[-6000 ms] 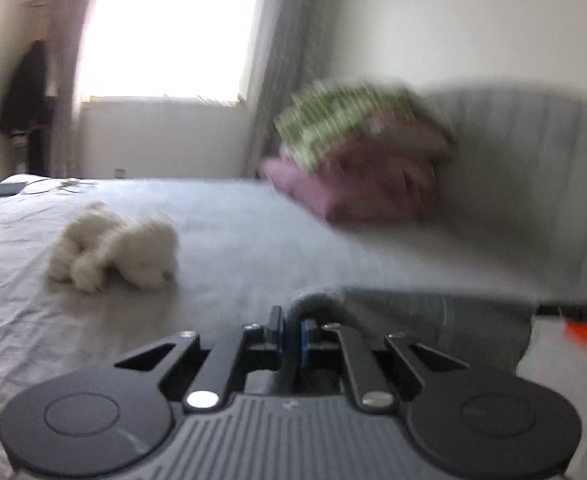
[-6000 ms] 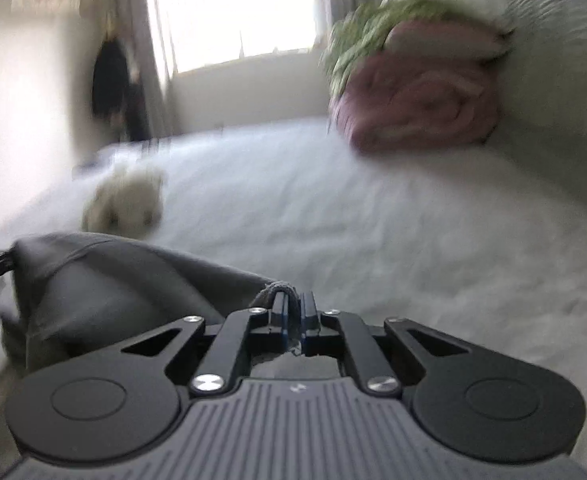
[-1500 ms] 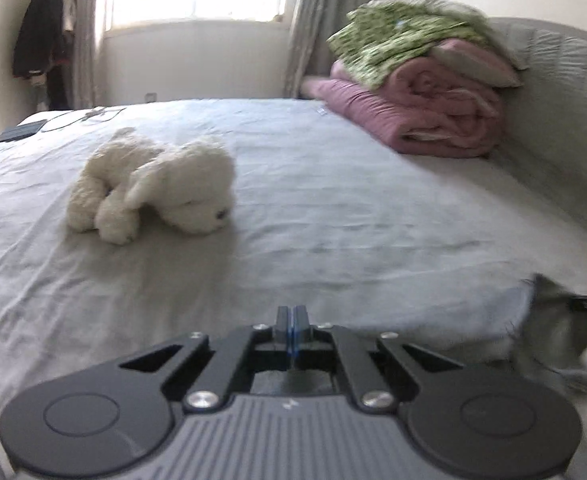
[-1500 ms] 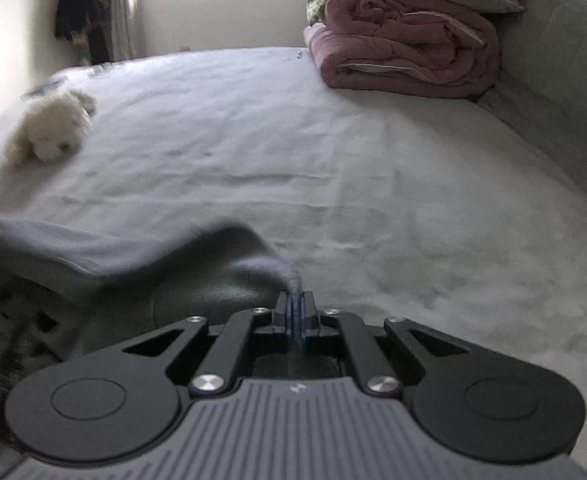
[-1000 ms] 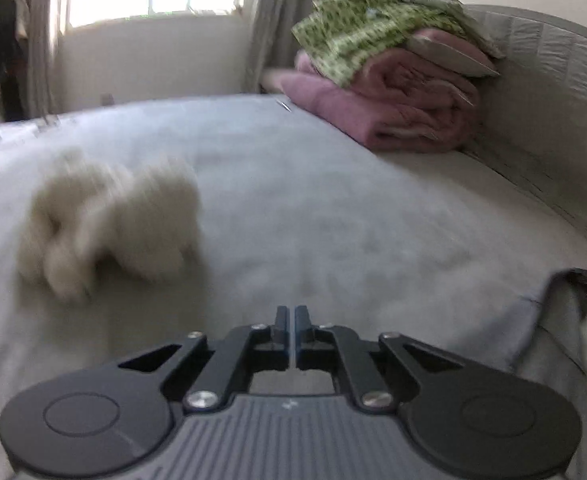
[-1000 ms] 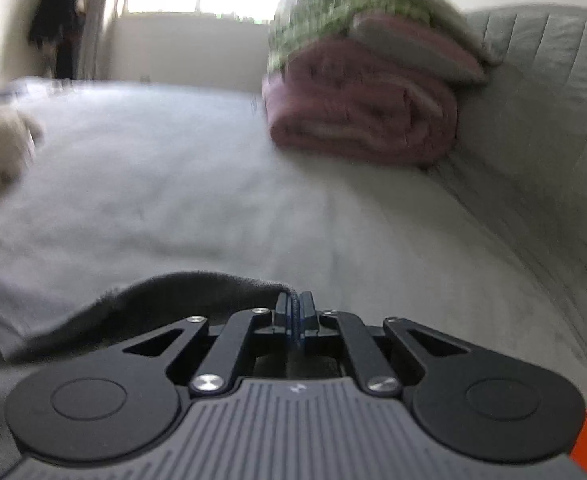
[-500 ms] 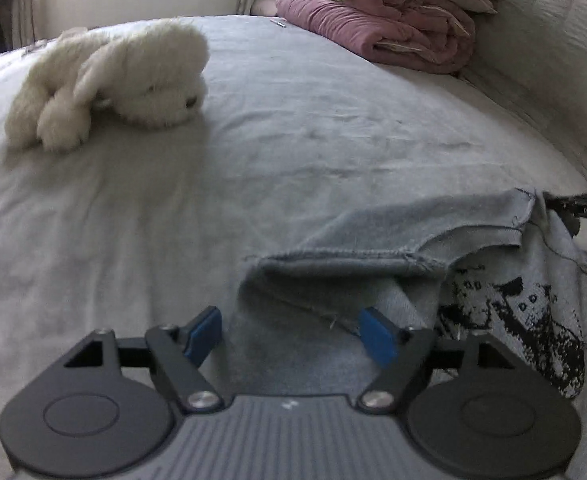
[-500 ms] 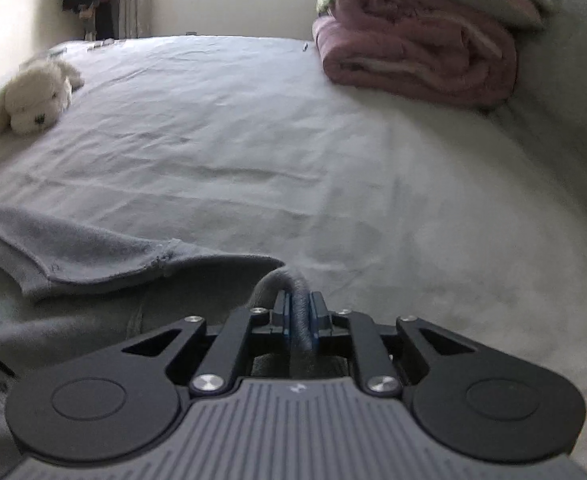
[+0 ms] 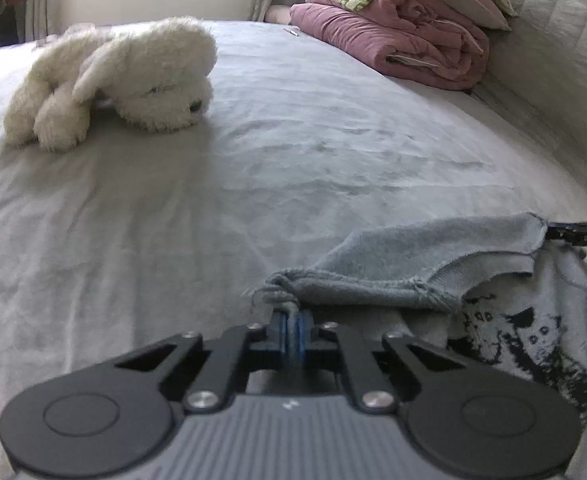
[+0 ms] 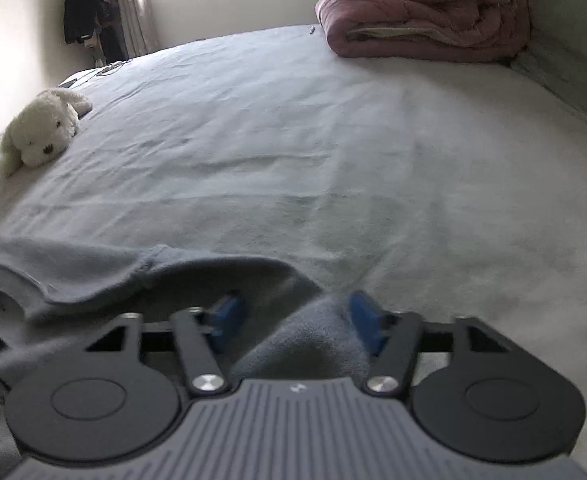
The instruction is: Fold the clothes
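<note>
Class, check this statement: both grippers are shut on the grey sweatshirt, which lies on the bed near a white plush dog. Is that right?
Not quite. Only the left gripper is shut on the grey sweatshirt. The right wrist view shows the right gripper open, its blue pads apart with cloth bunched between them. The rest holds: the sweatshirt lies on the bed near the white plush dog.

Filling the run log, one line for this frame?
left gripper: shut on grey sweatshirt edge | right gripper: open, fabric between jaws | bed: sweatshirt unfolded
</note>
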A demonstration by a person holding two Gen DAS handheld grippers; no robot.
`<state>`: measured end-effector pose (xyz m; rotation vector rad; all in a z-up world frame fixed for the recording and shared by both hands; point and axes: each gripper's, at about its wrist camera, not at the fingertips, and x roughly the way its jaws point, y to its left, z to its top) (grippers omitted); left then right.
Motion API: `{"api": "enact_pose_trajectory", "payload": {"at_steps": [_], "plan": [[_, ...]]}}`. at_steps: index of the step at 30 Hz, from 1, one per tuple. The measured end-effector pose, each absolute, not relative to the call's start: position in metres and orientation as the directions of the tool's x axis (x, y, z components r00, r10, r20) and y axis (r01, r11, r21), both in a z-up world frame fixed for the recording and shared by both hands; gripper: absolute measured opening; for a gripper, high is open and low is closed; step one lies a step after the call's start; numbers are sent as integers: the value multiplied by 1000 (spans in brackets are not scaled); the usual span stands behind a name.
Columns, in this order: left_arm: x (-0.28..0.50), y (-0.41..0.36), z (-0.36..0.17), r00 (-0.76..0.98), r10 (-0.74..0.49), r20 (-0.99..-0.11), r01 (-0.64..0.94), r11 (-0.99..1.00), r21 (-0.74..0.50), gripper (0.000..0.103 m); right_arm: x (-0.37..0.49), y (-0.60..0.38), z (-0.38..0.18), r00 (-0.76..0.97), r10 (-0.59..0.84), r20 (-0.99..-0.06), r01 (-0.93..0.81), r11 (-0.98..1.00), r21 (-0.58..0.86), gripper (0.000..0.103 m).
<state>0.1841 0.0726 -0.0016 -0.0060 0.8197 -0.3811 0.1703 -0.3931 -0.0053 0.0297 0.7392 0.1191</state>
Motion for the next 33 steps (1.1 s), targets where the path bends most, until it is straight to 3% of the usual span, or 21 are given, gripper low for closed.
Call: {"api": "enact_pose_trajectory", "payload": {"at_steps": [1,5,19,28,33], "plan": [[182,71,1,637,-308,-707,315,941,-126,4,166,-388,0,744,112,-659,-110,993,44,9],[169,79,33,727,-234,-646,249,966,-70,3,144,-368,31,813,48,-580,-116,990,-80,8],[3,129,239,962,-106,-253,123,991,53,3,-41,-292,213,997,-71,13,72,937,-343,8],[-138,144,341,996,-18,90,15,999,38,3,-175,-289,307,954,-46,296,152,926,-345,7],[-186,145,368,979,-21,203,17,1000,22,3,-223,-302,333,926,-36,375,168,931,-325,7]]}}
